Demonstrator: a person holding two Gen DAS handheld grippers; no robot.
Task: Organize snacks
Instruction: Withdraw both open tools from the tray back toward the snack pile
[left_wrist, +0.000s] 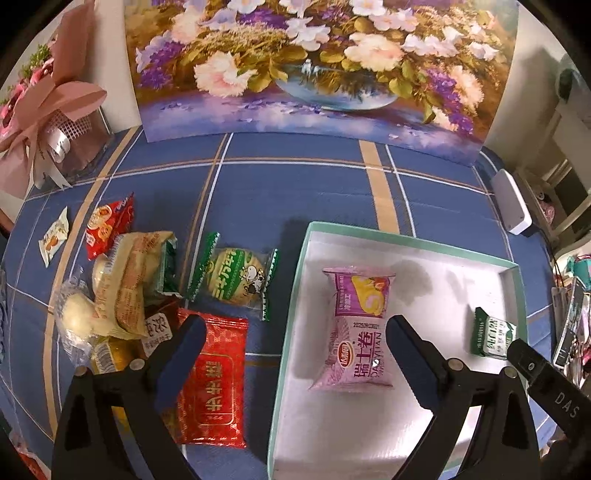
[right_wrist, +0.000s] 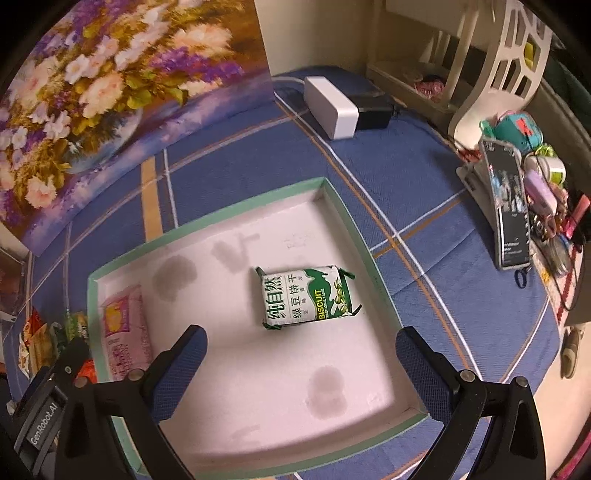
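A white box with a green rim (left_wrist: 406, 244) (right_wrist: 207, 218) lies on the blue plaid cloth. Inside it rest a pink Swiss-roll packet (left_wrist: 360, 328) (right_wrist: 123, 332) and a green-and-white biscuit packet (left_wrist: 493, 332) (right_wrist: 304, 297). My left gripper (left_wrist: 295, 326) hovers open over the box's left edge, nothing between its fingers; the pink packet lies just past its right finger. My right gripper (right_wrist: 301, 339) stands open above the box, the biscuit packet lying free just beyond its fingertips. Left of the box sit loose snacks: a red packet (left_wrist: 212, 380), a green round-biscuit packet (left_wrist: 236, 277), a tan wrapped cake (left_wrist: 133, 277).
A flower painting (left_wrist: 314, 66) leans at the back. A pink gift bouquet (left_wrist: 55, 110) stands at the far left. A white adapter block (right_wrist: 332, 107) and a black charger (right_wrist: 371, 109) lie at the back right. A phone on a stand (right_wrist: 508, 206) and small trinkets crowd the right edge.
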